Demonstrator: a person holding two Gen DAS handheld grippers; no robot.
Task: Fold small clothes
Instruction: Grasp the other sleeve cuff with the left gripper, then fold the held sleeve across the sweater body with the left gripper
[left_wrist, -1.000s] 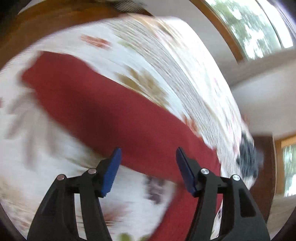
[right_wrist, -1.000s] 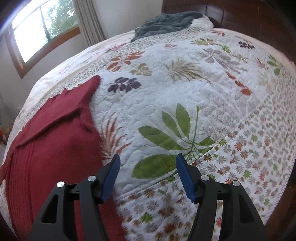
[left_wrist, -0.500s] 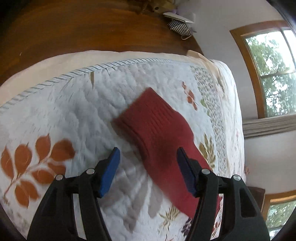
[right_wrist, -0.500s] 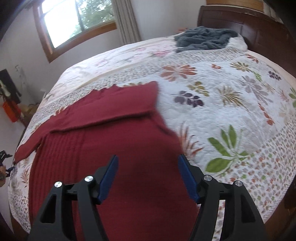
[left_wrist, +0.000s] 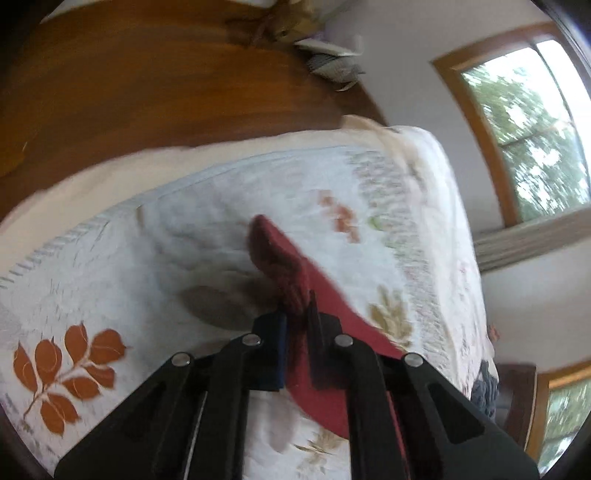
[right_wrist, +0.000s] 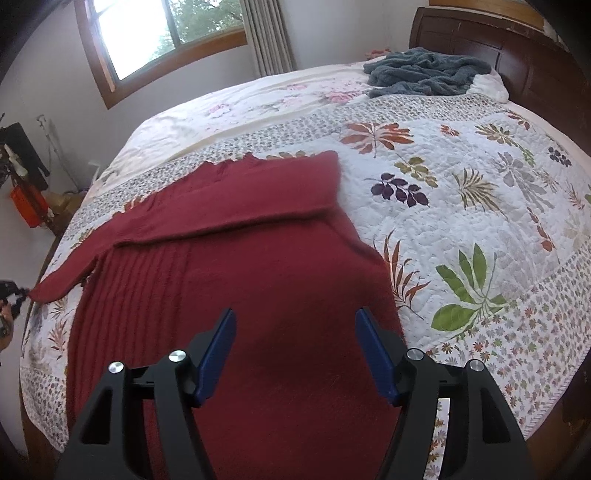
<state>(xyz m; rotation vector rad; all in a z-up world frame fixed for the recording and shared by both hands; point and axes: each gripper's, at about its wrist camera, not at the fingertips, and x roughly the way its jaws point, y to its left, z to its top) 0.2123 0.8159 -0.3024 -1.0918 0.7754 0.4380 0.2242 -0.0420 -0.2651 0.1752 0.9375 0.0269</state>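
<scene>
Red knit sweater (right_wrist: 236, 280) lies spread on the floral quilt (right_wrist: 461, 206) near the foot of the bed, 1 sleeve already laid across the chest. Left gripper (left_wrist: 297, 334) is clamped on the cuff end of the other sleeve (left_wrist: 280, 258), cuff bunched and raised off the quilt; view is motion-blurred. Right gripper (right_wrist: 295, 354) is unclenched, jaws wide, hovering over the sweater body, holding nothing. Risks, as judged: (1) the bite looks small and near the cuff edge, so fuzzy knit could slip out mid-carry; (2) with the body unpinned, pulling the sleeve across could drag the whole garment and undo the sleeve fold; (3) bunched cuff may land twisted, leaving a lump. Pressing the body with the right gripper would limit 2. Grey blanket (right_wrist: 424, 70) near the headboard lies well apart from the sweater.
</scene>
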